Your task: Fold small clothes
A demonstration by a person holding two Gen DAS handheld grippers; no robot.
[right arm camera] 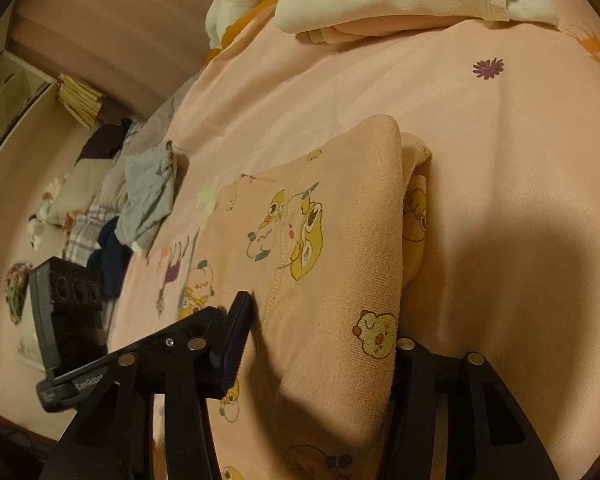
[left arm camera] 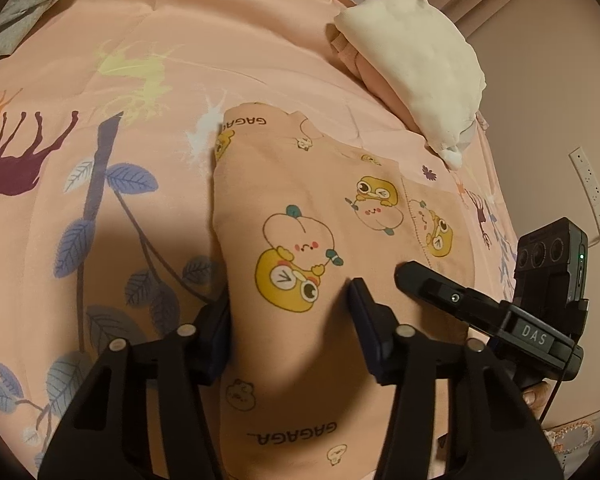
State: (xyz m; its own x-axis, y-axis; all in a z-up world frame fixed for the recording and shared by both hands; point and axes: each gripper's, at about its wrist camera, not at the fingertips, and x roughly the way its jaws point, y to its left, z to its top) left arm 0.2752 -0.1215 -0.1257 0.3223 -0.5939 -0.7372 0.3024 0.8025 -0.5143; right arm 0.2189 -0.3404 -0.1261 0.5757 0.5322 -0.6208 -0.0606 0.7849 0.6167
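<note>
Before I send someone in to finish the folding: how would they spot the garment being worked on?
On the pink animal-print bedsheet, ignore the folded cream pile at the far edge. Nearer lies the peach garment, gathered between both grippers' fingers; unlike its plain neighbours it carries yellow cartoon frogs and the word GAGAGA.

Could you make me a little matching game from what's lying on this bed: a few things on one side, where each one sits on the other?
Things:
1. cartoon-print garment
2. cream folded pile
3. grey garment
4. white power strip

Places:
A. on the wall beside the bed
B. crumpled at the bed's far left corner
C. between both grippers' fingers
D. at the far right edge of the bed

Pairs: 1-C, 2-D, 3-B, 4-A
</note>
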